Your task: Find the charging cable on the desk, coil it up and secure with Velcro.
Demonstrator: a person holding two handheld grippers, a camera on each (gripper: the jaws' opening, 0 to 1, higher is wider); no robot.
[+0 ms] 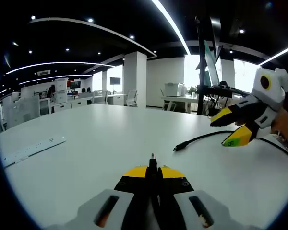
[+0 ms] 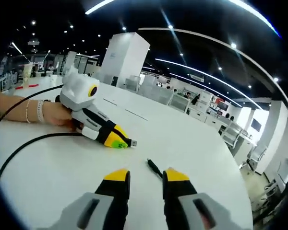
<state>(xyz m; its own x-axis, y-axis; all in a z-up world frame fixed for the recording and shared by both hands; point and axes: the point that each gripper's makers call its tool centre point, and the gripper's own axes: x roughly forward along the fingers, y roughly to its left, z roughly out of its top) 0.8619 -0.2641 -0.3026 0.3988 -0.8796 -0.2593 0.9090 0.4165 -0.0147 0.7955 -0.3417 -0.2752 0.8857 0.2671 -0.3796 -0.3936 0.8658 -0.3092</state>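
Two plug ends in play: the left gripper (image 1: 152, 173) has its jaws pinched together on one cable plug (image 1: 153, 158), metal tip poking out, while the right gripper (image 2: 146, 176) sits with jaws apart, just short of the other plug (image 2: 154, 168) lying on the white desk (image 2: 53, 172). That charging cable (image 2: 29, 143) looks thin, light and floppy, so I'd grab it at the stiff plug, then feed loops. No readable brand or writing anywhere.
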